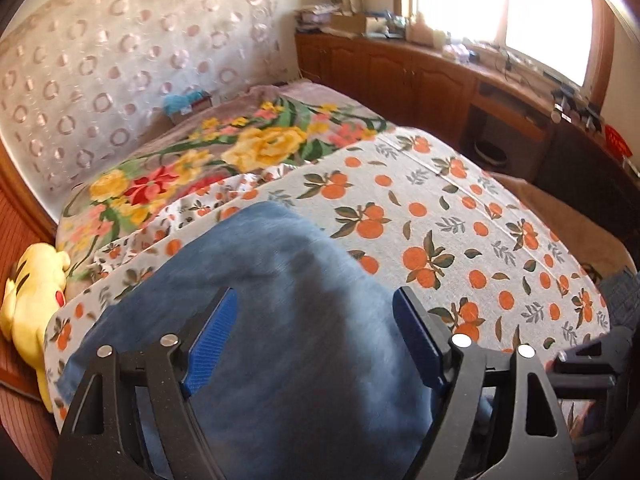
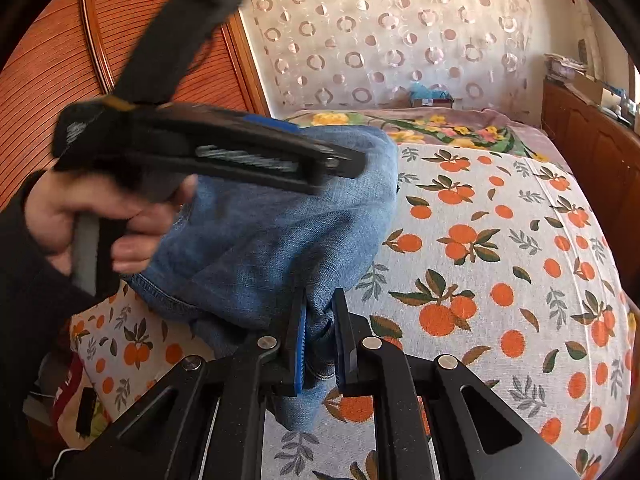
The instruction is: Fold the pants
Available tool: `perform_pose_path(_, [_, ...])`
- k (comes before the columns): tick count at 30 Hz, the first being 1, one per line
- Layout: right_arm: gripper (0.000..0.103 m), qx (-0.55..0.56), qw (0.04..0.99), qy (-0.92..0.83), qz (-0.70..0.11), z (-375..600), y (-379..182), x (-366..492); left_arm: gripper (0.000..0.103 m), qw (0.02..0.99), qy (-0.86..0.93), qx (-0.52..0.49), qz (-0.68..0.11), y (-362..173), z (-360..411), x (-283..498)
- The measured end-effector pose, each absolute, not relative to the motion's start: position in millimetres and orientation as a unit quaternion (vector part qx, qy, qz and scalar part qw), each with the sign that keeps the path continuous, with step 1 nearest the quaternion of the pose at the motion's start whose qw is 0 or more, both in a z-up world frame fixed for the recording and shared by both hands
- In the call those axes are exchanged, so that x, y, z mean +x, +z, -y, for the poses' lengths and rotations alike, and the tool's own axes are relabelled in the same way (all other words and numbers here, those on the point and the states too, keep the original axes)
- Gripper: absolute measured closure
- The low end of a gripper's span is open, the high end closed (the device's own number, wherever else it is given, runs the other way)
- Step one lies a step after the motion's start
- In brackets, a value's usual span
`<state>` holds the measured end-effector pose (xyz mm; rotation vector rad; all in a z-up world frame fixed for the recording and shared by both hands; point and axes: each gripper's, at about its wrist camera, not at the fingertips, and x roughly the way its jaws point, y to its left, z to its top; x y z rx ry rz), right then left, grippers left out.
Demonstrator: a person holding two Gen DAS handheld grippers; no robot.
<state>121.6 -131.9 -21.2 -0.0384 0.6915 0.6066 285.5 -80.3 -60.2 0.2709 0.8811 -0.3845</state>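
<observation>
On the far left a yellow plush toy (image 1: 30,292) lies by the edge of the bed (image 1: 460,208), just one toy. Next comes the pants (image 1: 256,320), one pair of blue jeans, lying in a soft heap on the orange-print sheet (image 2: 500,248). The left gripper (image 1: 314,332) hangs over the jeans with its two blue pads (image 1: 212,340) spread wide apart. It is let go and holds nothing; the cloth under it looks blurry. A hand (image 2: 92,220) in a dark sleeve holds that tool. More to the right, the right gripper (image 2: 320,344) is squeezed tight on a bunch of the jeans, near the front edge of the bed, and the pinched cloth is puckered between its pads. Behind the sheet lies one flowered blanket (image 1: 224,152), and far right a wooden cabinet (image 1: 420,76) stands under a bright window (image 1: 500,12). There are two grippers, with two pads on each. The folding looks only partly done, I think: the jeans are bunched and rounded, not flat or neat. I cannot tell how many folds are in already. What is left, I guess, is to lay the cloth flat, smooth it, and fold it over into a tidy stack.
</observation>
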Motion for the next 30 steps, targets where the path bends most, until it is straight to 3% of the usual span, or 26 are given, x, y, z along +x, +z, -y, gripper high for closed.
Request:
perform_pose_path(2, [0.092,-0.018,0.895,0.294,-0.334,132.3,-22.1,121.6,0.031,0.869,-0.182,0.149,-0.436,-66.6,92.9,298.1])
perform_pose_path(10, [0.092,-0.011,0.894,0.297,-0.336,132.9,-26.6,123.5,0.033,0.843,-0.135,0.208,-0.477,-92.9,113.4,338.0])
perform_pose_path(14, [0.092,-0.005,0.893,0.304,-0.332,133.1,-25.2,124.9,0.071,0.845,-0.134,0.210,-0.474,-91.0,109.2,337.7])
perform_pose_path(17, [0.092,0.001,0.893,0.314,-0.321,133.7,-17.7,123.8,0.086,0.851,-0.141,0.192,-0.468,-82.7,97.9,335.2])
perform_pose_path(26, [0.093,-0.028,0.888,0.365,-0.278,95.2,25.6,98.0,0.091,0.909,-0.126,0.107,-0.382,-6.3,24.7,291.8])
perform_pose_path(30, [0.091,-0.038,0.878,0.390,-0.274,65.2,41.0,87.4,0.092,0.923,-0.098,0.079,-0.365,4.3,-23.5,272.2])
